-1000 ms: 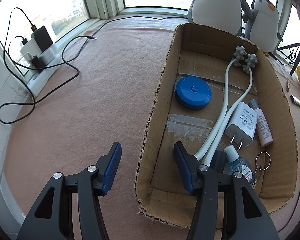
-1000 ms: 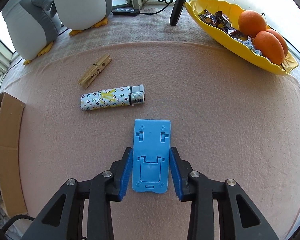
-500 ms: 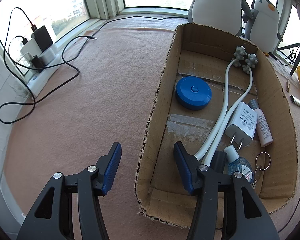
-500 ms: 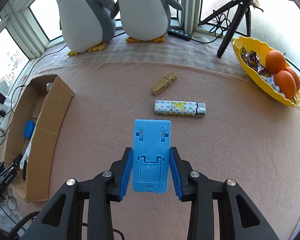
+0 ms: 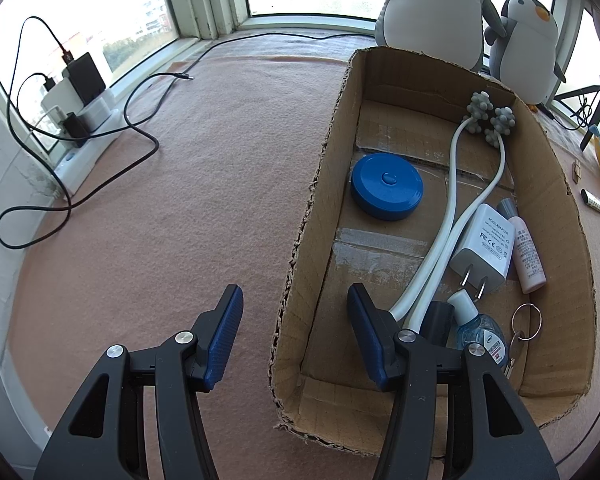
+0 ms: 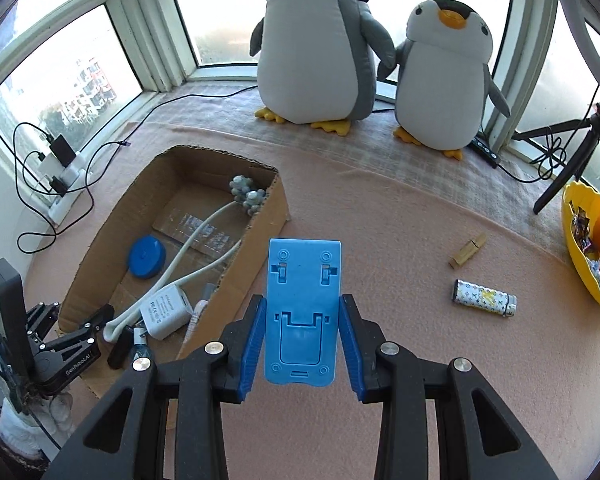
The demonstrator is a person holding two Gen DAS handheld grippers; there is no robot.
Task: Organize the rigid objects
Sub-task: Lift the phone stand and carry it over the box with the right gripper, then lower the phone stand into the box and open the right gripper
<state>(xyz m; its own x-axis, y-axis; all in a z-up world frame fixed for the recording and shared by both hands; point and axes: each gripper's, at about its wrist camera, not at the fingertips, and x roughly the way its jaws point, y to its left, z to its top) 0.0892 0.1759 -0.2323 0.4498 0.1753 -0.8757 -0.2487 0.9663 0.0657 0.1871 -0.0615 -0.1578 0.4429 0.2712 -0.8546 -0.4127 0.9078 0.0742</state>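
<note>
Right wrist: "GenRobot.AI" on left gripper (image 6: pixel 76 344)

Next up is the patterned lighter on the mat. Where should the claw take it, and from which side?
Grip the lighter mid-body across its narrow width, coming from above. It lies flat and long on the mat, clear of the clothespin, so both long sides look free; avoid the metal cap end.

bowl (image 6: pixel 571 236) cropped, bottle (image 5: pixel 478 332) label perhaps unreadable
</note>
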